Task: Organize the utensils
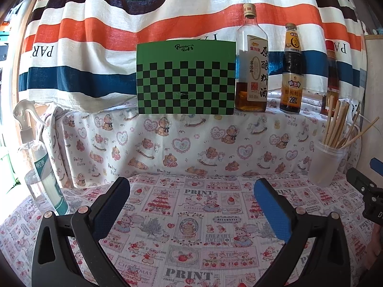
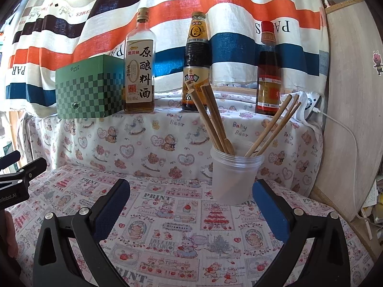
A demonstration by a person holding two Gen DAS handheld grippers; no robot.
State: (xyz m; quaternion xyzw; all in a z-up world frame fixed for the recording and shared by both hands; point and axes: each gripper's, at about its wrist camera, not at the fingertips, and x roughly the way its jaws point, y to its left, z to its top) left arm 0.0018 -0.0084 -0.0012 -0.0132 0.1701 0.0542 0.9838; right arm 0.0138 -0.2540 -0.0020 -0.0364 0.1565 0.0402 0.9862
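Right wrist view: the right tool (image 2: pixel 191 196) is hovering over the desk (image 2: pixel 167 239) with its jaws spread wide and gripping nothing; wooden chopsticks (image 2: pixel 210 119) are standing tilted in a translucent plastic cup (image 2: pixel 233 179) just ahead, near its right finger; left wrist view: the left tool (image 1: pixel 191 196) is likewise gaping empty, the cup (image 1: pixel 326 165) sitting at far right; sauce bottles (image 2: pixel 140 71) are lining the ledge behind.

Bright daylight through the striped orange, navy and white curtain (image 1: pixel 153 24), sharp centre, fisheye-bent dark corners.
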